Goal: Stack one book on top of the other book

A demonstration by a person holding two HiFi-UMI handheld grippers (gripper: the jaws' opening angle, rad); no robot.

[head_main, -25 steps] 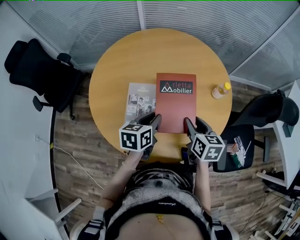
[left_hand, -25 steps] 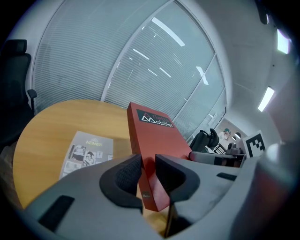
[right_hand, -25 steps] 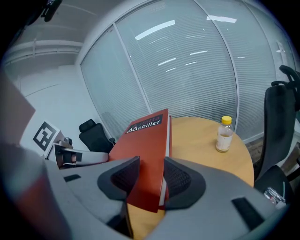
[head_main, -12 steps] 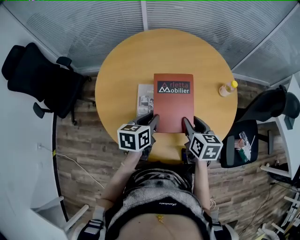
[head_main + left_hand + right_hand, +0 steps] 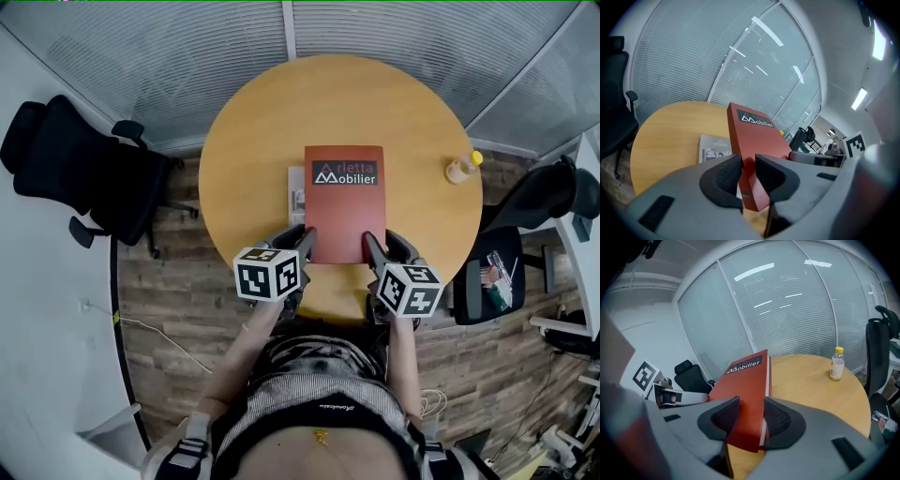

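A red book (image 5: 344, 202) with a black title band is held by its near corners between both grippers. My left gripper (image 5: 306, 236) is shut on its near left corner, my right gripper (image 5: 372, 244) on its near right corner. In the left gripper view the pads clamp the red book's (image 5: 752, 136) spine edge; in the right gripper view they clamp the red book's (image 5: 745, 380) page edge. The grey book (image 5: 296, 192) lies flat on the round wooden table (image 5: 253, 141), mostly hidden under the red one, with only a strip showing at the left. More of the grey book (image 5: 712, 149) shows in the left gripper view.
A small bottle with a yellow cap (image 5: 463, 168) stands near the table's right edge, well away from the books. A black office chair (image 5: 75, 173) stands left of the table and another chair (image 5: 553, 202) to the right. Glass walls with blinds curve behind the table.
Both grippers have carried the red book leftward over the grey book, which showed fully a second ago and now shows only as a narrow strip.
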